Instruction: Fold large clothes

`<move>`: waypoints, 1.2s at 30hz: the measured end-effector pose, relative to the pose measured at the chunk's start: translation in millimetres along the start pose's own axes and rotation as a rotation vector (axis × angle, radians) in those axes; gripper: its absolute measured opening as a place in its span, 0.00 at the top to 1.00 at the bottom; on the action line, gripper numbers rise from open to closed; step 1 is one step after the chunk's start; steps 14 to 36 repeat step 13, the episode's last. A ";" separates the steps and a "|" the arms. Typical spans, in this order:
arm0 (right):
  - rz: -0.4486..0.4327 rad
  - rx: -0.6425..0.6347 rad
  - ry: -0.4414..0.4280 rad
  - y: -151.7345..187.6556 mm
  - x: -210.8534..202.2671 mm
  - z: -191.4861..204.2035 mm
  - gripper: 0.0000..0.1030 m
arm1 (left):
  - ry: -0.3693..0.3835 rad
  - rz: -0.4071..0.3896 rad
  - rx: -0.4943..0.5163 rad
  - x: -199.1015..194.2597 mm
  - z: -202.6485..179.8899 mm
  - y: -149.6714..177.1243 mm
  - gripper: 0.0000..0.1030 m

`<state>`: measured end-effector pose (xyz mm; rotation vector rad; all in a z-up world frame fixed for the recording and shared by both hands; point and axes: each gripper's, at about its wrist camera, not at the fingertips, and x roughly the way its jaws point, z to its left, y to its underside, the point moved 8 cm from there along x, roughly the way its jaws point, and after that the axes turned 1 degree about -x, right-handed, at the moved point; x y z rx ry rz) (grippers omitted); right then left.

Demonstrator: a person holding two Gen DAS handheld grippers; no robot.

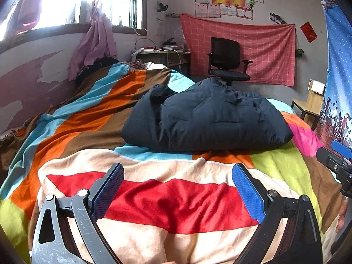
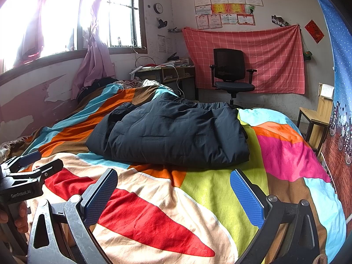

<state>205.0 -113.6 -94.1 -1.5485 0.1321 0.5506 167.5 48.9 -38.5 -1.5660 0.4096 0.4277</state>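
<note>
Folded navy jacket (image 1: 206, 118) lies w/ long axis crosswise on bedspread (image 1: 171, 193)

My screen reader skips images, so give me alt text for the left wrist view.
A dark navy padded jacket lies bundled on a bed covered by a multicoloured striped blanket. The left gripper hovers open in front of it, blue fingers apart and empty. A black office chair stands beyond against a pink checked wall cloth.
</note>
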 end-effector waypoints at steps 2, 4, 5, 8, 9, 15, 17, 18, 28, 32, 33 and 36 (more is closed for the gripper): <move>0.000 0.000 0.000 0.0 0.1 0.1 0.00 | -0.001 0.000 -0.005 0.7 1.3 0.0 0.07; 0.000 0.000 0.000 0.1 -0.3 0.5 0.00 | 0.000 -0.001 -0.006 0.5 1.8 0.1 0.07; 0.000 0.000 0.000 0.0 0.2 0.1 0.00 | 0.000 -0.001 -0.006 0.4 1.9 0.1 0.07; 0.001 0.000 0.000 0.6 -0.3 1.1 0.00 | 0.001 -0.002 -0.007 0.2 1.8 0.0 0.07; 0.001 0.000 0.000 0.6 -0.3 1.1 0.00 | 0.001 -0.003 -0.007 0.2 1.9 0.0 0.07; 0.001 0.001 0.001 0.5 -0.2 1.1 0.00 | 0.001 0.004 -0.006 0.9 2.7 0.7 0.07; 0.001 0.001 0.001 0.5 -0.2 1.1 0.00 | 0.001 0.004 -0.006 0.9 2.7 0.7 0.07; 0.001 0.001 0.001 0.5 -0.2 1.1 0.00 | 0.001 0.004 -0.006 0.9 2.7 0.7 0.07; 0.001 0.001 0.001 0.5 -0.2 1.1 0.00 | 0.001 0.004 -0.006 0.9 2.7 0.7 0.07; 0.001 0.001 0.001 0.5 -0.2 1.1 0.00 | 0.001 0.004 -0.006 0.9 2.7 0.7 0.07; 0.001 0.001 0.001 0.5 -0.2 1.1 0.00 | 0.001 0.004 -0.006 0.9 2.7 0.7 0.07; 0.001 0.001 0.001 0.5 -0.2 1.1 0.00 | 0.001 0.004 -0.006 0.9 2.7 0.7 0.07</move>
